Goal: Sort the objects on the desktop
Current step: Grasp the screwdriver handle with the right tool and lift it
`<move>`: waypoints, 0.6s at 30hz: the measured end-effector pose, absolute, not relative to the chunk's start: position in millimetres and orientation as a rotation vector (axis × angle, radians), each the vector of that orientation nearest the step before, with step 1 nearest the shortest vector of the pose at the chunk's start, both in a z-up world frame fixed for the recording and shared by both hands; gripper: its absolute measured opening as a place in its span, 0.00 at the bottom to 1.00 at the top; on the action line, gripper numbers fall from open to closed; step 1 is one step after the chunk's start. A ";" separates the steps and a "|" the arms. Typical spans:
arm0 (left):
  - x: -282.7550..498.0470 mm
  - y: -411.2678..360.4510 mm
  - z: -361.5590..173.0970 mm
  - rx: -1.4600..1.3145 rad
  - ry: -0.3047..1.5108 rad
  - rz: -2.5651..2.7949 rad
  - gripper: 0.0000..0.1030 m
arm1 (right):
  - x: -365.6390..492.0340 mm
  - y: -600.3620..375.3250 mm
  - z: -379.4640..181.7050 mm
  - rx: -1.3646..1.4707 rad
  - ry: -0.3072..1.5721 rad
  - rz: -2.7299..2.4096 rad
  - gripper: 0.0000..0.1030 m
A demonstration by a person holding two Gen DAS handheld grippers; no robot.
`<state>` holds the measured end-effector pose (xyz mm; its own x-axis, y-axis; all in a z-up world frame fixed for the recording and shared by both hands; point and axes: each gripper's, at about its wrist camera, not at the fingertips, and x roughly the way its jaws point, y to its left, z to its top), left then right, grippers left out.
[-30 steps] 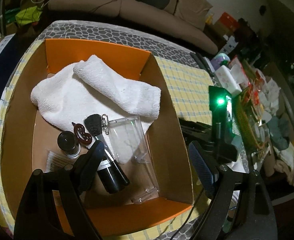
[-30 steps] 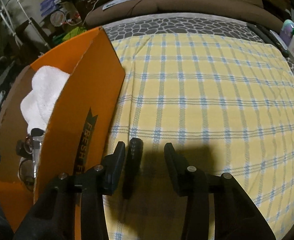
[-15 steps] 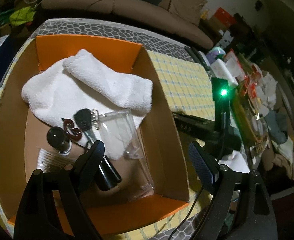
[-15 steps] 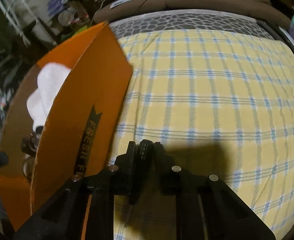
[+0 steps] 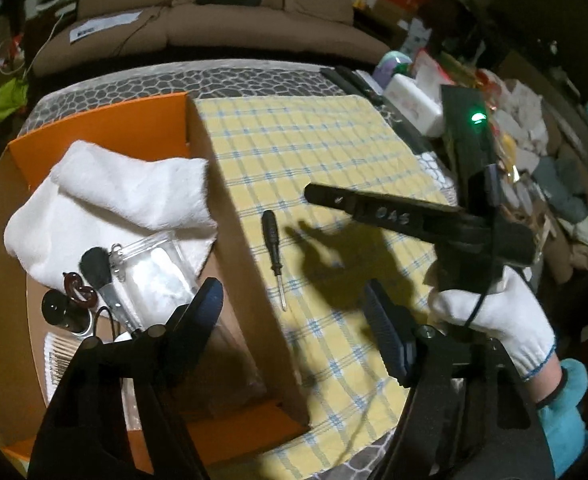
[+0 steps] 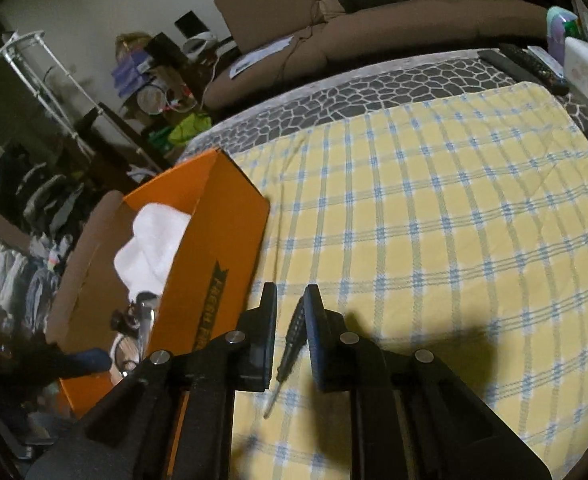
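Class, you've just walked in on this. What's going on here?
A person is sorting small things into an orange box with two hand-held grippers. The box already holds a white towel, a brush and a clear pouch. A screwdriver lies on the checked cloth just outside it. The right gripper hangs above the screwdriver, jaws slightly apart, not gripping it. The left gripper is open and empty.

An orange box [image 5: 106, 128] holds a white towel [image 5: 106, 200]. A black screwdriver [image 5: 272, 240] lies on the yellow cloth [image 5: 314, 148] checked in blue, over a grey pebble-patterned table [image 5: 234, 78].
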<state>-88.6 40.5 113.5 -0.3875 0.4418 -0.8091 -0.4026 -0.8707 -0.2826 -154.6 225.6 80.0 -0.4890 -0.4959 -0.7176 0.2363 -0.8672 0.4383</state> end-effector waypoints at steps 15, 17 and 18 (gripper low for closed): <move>-91.9 13.3 104.3 -1.401 -0.121 2.264 0.68 | -178.2 178.5 35.2 1.462 -0.215 -2.398 0.31; -92.5 9.7 102.9 -1.404 -0.130 2.263 0.68 | -180.1 176.6 28.1 1.486 -0.185 -2.411 0.30; -94.1 9.6 102.3 -1.404 -0.134 2.263 0.68 | -179.9 175.8 27.5 1.476 -0.177 -2.418 0.30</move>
